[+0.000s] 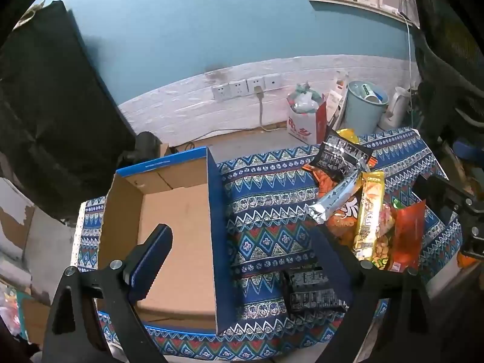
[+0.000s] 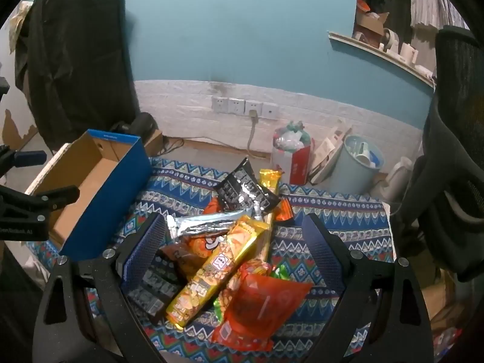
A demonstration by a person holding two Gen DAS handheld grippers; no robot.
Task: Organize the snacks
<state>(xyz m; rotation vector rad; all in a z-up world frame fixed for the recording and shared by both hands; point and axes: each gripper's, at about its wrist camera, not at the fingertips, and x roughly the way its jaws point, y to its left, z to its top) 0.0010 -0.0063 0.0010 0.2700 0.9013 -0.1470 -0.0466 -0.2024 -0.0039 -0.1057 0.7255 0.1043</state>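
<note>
Patterned cloth [image 2: 332,211], yellow snack bar [image 2: 217,267] lengthwise toward wall between gaping right tool [image 2: 239,251].

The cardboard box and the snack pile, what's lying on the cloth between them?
Mostly bare patterned cloth. In the left wrist view, one black snack packet lies apart, between the cardboard box and the snack pile.

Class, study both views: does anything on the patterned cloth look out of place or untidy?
Yes. The snacks lie in a jumbled, overlapping heap on the cloth, while the box beside them holds none. One black packet lies apart from the heap.
</note>
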